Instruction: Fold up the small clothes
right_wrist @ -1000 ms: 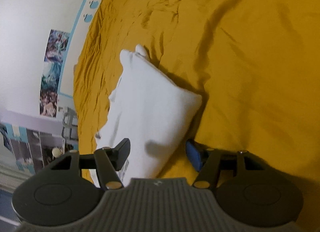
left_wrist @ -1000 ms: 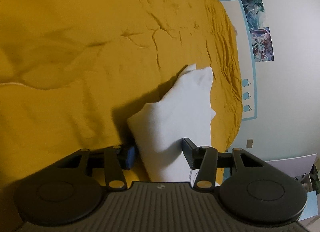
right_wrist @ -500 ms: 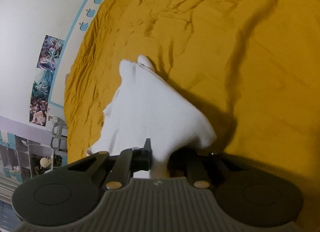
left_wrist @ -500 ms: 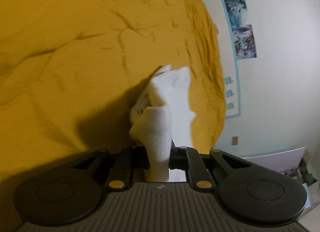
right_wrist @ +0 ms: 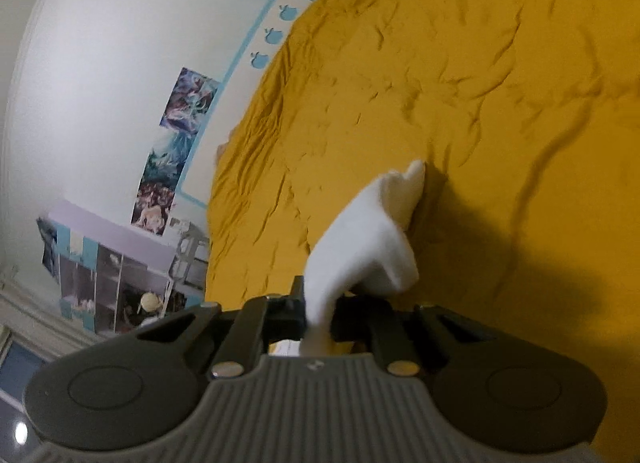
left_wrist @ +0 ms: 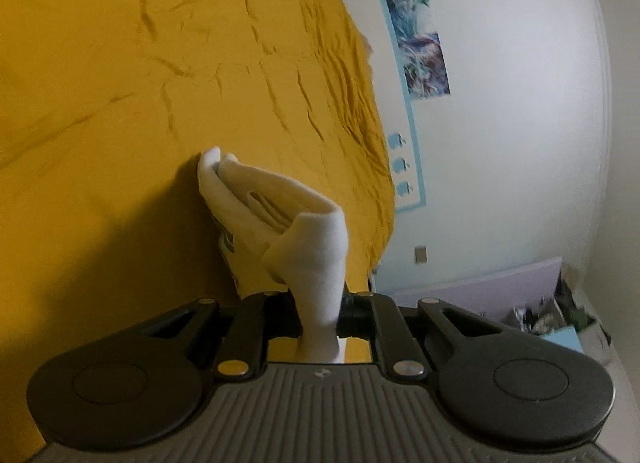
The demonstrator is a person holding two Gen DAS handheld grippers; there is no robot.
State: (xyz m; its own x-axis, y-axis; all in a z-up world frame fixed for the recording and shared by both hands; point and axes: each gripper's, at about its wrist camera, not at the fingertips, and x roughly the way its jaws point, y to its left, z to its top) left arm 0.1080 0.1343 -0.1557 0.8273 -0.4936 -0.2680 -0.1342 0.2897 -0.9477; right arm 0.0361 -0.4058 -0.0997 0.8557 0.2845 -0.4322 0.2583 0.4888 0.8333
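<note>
A small white garment (left_wrist: 280, 223) lies partly lifted over the yellow bedspread (left_wrist: 120, 83). My left gripper (left_wrist: 320, 315) is shut on one near corner of it, and the cloth stands up from the jaws, its layers gaping open. My right gripper (right_wrist: 320, 315) is shut on the other near corner of the white garment (right_wrist: 368, 239). The far end of the garment touches the yellow bedspread (right_wrist: 480, 83) in both views. The part of the cloth inside the jaws is hidden.
The bed's edge runs along a white wall with posters (left_wrist: 416, 47) and a blue-framed panel (right_wrist: 248, 75). Shelves with clutter (right_wrist: 120, 283) stand beyond the bed edge. A lilac box (left_wrist: 500, 291) lies on the floor side.
Both grippers closed on the near corners of the white garment and lifted it off the bedspread. The cloth, flat a second ago, now hangs bunched and folded toward its far end.
</note>
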